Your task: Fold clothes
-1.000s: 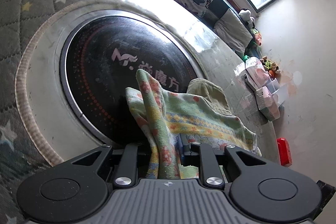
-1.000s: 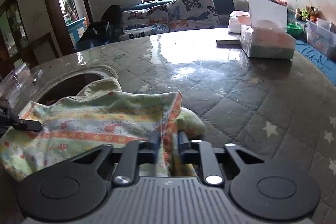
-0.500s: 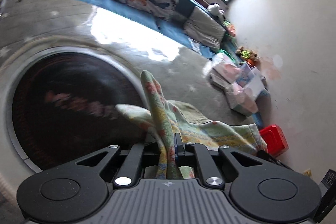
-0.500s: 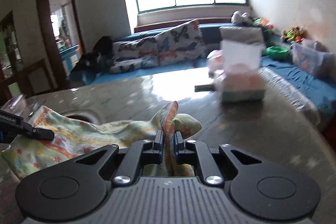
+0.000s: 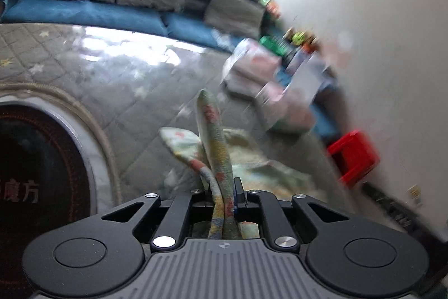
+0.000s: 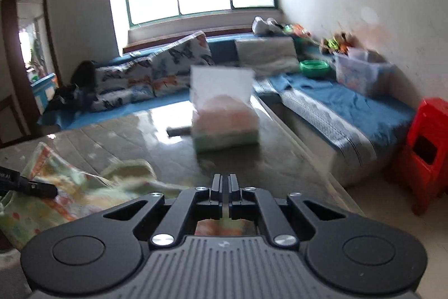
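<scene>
Your left gripper (image 5: 224,195) clenches the cloth (image 5: 215,147) at lower centre; your right gripper (image 6: 224,187) looks pinched on its edge. Tugging apart could slip that thin hold.

"魔方" on dark round panel (image 5: 36,175)

Black hand-held gripper (image 6: 224,188) with ribbed grey housing, silver screws, round black side discs
</scene>
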### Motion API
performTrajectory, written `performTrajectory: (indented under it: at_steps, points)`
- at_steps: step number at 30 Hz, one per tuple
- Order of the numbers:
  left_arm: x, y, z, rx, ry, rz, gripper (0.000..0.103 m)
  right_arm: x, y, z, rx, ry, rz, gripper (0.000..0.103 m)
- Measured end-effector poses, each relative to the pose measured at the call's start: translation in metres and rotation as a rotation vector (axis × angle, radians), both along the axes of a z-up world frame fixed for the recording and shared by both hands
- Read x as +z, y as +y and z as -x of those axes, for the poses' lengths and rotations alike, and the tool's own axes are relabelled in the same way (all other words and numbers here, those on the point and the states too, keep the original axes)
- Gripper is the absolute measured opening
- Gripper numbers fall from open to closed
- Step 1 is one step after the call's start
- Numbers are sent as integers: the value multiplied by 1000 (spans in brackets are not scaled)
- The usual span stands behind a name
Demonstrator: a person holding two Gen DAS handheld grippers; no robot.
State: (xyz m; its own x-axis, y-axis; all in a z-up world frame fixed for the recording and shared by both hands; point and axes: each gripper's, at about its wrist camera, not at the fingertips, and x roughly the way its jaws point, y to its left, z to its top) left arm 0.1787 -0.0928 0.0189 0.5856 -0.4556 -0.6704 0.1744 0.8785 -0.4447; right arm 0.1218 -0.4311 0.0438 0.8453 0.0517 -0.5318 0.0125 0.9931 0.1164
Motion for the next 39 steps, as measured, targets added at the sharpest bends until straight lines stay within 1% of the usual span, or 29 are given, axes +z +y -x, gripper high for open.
performTrajectory:
  at_steps: [1, 4, 5, 7, 9, 11, 13, 15, 16, 18, 19, 22, 27, 28, 30, 33, 35, 37, 39]
  points:
    - [-5, 0, -1, 6, 3, -23, 14, -5, -2, -1, 0, 11, -4, 6]
    - [-15, 11, -5, 44, 42, -41, 14, -19, -5, -4, 12, 44, -11, 8]
    - [-18, 15, -6, 56, 54, -45, 14, -23, -6, -6, 18, 55, -33, 13]
    - [-22, 20, -7, 66, 65, -52, 19, -29, -4, -10, 24, 70, -55, 19]
    - [-26, 22, -9, 70, 74, -59, 20, -36, 0, -14, 28, 79, -65, 28]
    - [-28, 22, -10, 75, 79, -68, 26, -41, 4, -19, 33, 89, -69, 36]
    - [-29, 22, -11, 84, 78, -83, 38, -46, 6, -24, 41, 101, -67, 41]
    - [-31, 22, -12, 92, 79, -101, 44, -51, 9, -29, 49, 113, -66, 44]
    - [-31, 23, -11, 91, 75, -108, 46, -55, 10, -32, 46, 124, -64, 52]
    - [-29, 23, -10, 92, 61, -135, 51, -60, 12, -37, 44, 139, -57, 54]
    - [-28, 23, -9, 95, 48, -159, 55, -63, 14, -38, 46, 144, -47, 54]
    - [-25, 28, -10, 125, 18, -231, 61, -66, 18, -39, 45, 140, -15, 54]
    - [-21, 44, -16, 192, 3, -261, 62, -58, 14, -41, 7, 128, -16, 54]
    - [-20, 45, -16, 196, -3, -258, 61, -56, 14, -41, 5, 122, -18, 54]
    - [-15, 41, -15, 172, -22, -231, 60, -48, 17, -43, 29, 104, -25, 54]
    - [-8, 26, -14, 111, -54, -173, 47, -42, 32, -47, 92, 90, -43, 54]
    - [-6, 14, -16, 69, -67, -134, 43, -41, 45, -51, 135, 90, -45, 54]
    - [-6, 2, -21, 30, -68, -104, 35, -42, 55, -57, 166, 94, -43, 53]
    - [-9, -10, -27, -4, -72, -89, 30, -45, 63, -63, 183, 102, -46, 53]
